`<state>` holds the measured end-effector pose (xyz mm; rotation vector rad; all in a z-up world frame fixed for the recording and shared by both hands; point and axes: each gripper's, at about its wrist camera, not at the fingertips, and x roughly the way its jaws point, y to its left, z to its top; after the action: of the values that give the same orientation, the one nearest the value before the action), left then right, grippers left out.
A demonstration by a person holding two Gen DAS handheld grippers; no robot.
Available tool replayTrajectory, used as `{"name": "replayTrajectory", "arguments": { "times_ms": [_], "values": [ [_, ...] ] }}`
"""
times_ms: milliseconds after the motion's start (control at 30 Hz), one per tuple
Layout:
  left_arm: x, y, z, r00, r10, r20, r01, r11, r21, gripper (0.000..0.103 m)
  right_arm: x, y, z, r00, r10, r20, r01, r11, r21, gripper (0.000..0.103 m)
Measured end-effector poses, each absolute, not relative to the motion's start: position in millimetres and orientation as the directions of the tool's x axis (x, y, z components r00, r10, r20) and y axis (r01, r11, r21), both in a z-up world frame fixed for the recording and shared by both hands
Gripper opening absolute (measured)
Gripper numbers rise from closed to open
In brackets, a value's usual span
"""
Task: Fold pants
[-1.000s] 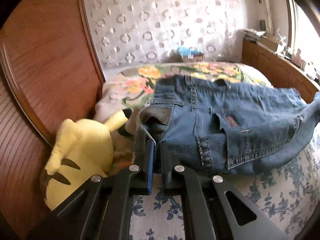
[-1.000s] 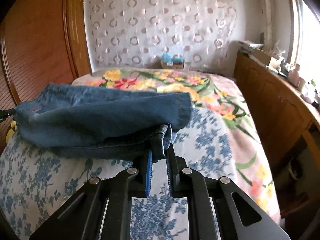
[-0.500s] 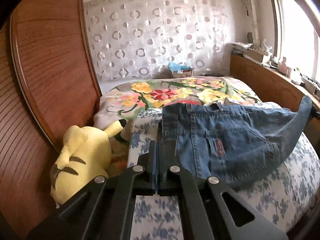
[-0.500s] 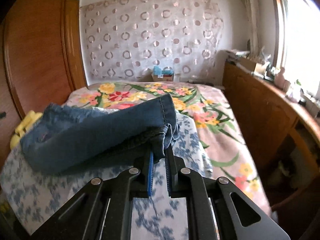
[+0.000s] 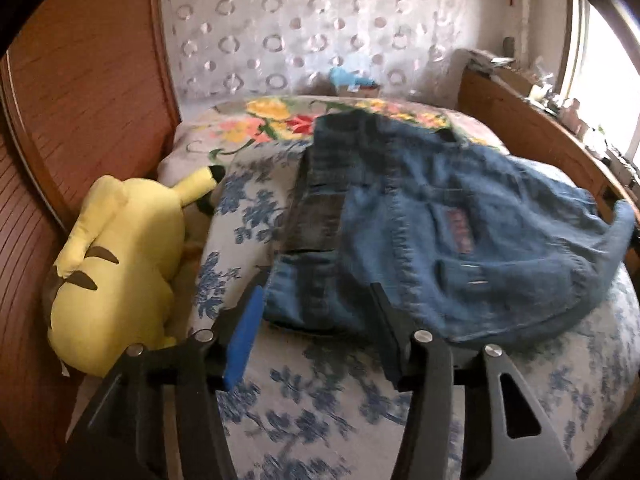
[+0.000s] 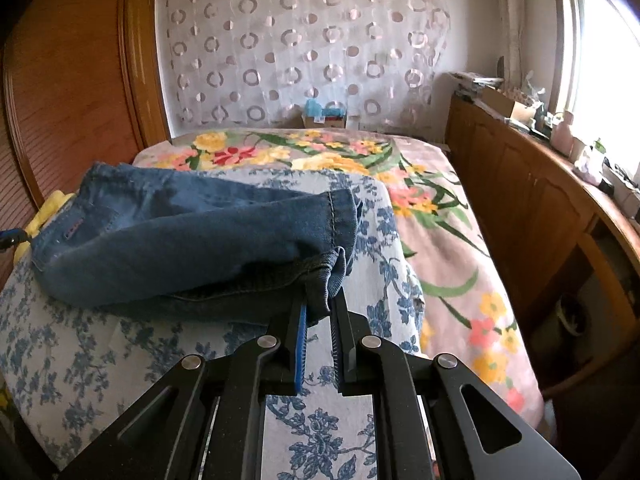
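Observation:
Blue denim pants (image 5: 432,220) lie folded on a blue-flowered cushion (image 5: 320,392) on the bed. In the left wrist view the waistband end is nearest. My left gripper (image 5: 316,300) is open, its jaws wide apart on either side of the waistband corner, holding nothing. In the right wrist view the pants (image 6: 180,240) stretch left, leg hems nearest. My right gripper (image 6: 320,308) is shut on the lower leg hem (image 6: 326,276), lifted a little off the cushion (image 6: 100,360).
A yellow plush toy (image 5: 116,264) lies left of the cushion against the wooden headboard (image 5: 80,80). A floral bedspread (image 6: 440,240) covers the bed. A wooden cabinet (image 6: 540,208) with clutter runs along the right, under a window. A dotted curtain hangs behind.
My left gripper has opened and let go of the waistband, which now lies on the cushion. My right gripper stays shut on the hem and has shifted slightly.

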<state>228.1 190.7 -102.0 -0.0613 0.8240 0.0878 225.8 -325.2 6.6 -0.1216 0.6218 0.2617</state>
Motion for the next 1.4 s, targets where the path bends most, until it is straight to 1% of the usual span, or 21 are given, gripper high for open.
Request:
{"name": "replayTrajectory", "arguments": {
  "times_ms": [167,300,367,500,533,567,600,633,667,700,733,800,900,1033,1167,1300,1400],
  "values": [
    [241.9,203.1,-118.9,0.647,0.064,-0.76,-0.12,0.993,-0.019,0.055,234.1,-316.6,6.3,0.779,0.19,-0.598,-0.28,0.958,-0.061,0.011],
    [247.1,206.0,-127.2,0.639,0.059,-0.767,-0.12,0.992,-0.024,0.059,235.3,-318.2,3.3,0.773,0.195,-0.604,-0.281,0.958,-0.05,0.011],
    [247.6,207.4,-129.8,0.642,0.06,-0.765,-0.123,0.992,-0.025,0.063,236.1,-318.0,1.9,0.769,0.196,-0.609,-0.281,0.959,-0.046,0.011],
    [247.1,211.8,-130.5,0.649,0.03,-0.76,-0.123,0.99,-0.066,0.064,238.9,-318.3,0.8,0.76,0.2,-0.618,-0.282,0.959,-0.036,0.011],
    [247.2,213.2,-130.6,0.649,0.021,-0.761,-0.122,0.99,-0.076,0.059,240.4,-318.4,-0.9,0.759,0.201,-0.619,-0.281,0.959,-0.034,0.011],
    [247.3,214.1,-130.6,0.65,-0.003,-0.76,-0.108,0.99,-0.096,0.045,241.1,-318.3,-2.0,0.758,0.202,-0.621,-0.281,0.959,-0.031,0.011],
    [246.5,211.0,-129.6,0.653,-0.029,-0.757,-0.086,0.99,-0.112,0.039,241.9,-318.7,-2.4,0.756,0.203,-0.622,-0.282,0.959,-0.03,0.011],
    [246.5,207.0,-128.1,0.652,-0.013,-0.758,-0.089,0.992,-0.094,0.034,240.9,-317.9,-2.0,0.756,0.203,-0.622,-0.281,0.959,-0.03,0.011],
    [246.1,202.0,-126.0,0.652,-0.008,-0.758,-0.081,0.994,-0.08,0.023,241.3,-318.6,-1.5,0.756,0.204,-0.622,-0.281,0.959,-0.027,0.011],
    [245.3,198.7,-123.5,0.655,-0.002,-0.755,-0.079,0.994,-0.071,0.019,241.4,-319.6,-0.1,0.757,0.205,-0.62,-0.281,0.959,-0.026,0.011],
    [245.1,197.6,-120.8,0.657,0.028,-0.753,-0.095,0.994,-0.046,0.011,241.0,-319.6,0.1,0.759,0.206,-0.618,-0.281,0.96,-0.025,0.011],
    [244.3,198.8,-115.4,0.648,0.028,-0.761,-0.095,0.994,-0.044,0.011,239.1,-319.4,2.8,0.768,0.206,-0.607,-0.277,0.961,-0.024,0.011],
    [234.1,199.4,-104.8,0.666,0.026,-0.745,-0.086,0.995,-0.042,0.009,236.7,-322.1,7.1,0.777,0.217,-0.59,-0.28,0.96,-0.015,0.011],
    [212.9,194.4,-79.6,0.722,0.046,-0.691,-0.091,0.995,-0.03,0.009,229.8,-323.5,12.7,0.792,0.222,-0.569,-0.275,0.961,-0.008,0.011],
    [189.7,182.1,-47.9,0.77,0.041,-0.637,-0.066,0.998,-0.015,0.008,214.2,-326.7,27.2,0.826,0.218,-0.519,-0.265,0.964,-0.016,0.011],
    [164.0,175.4,-28.1,0.794,0.026,-0.607,-0.044,0.999,-0.015,0.008,195.0,-332.4,40.9,0.85,0.212,-0.482,-0.256,0.966,-0.028,0.01],
    [144.3,176.1,-25.4,0.798,0.013,-0.602,-0.039,0.999,-0.031,0.008,175.2,-343.8,42.8,0.861,0.205,-0.465,-0.242,0.97,-0.022,0.01]
  ]
}}
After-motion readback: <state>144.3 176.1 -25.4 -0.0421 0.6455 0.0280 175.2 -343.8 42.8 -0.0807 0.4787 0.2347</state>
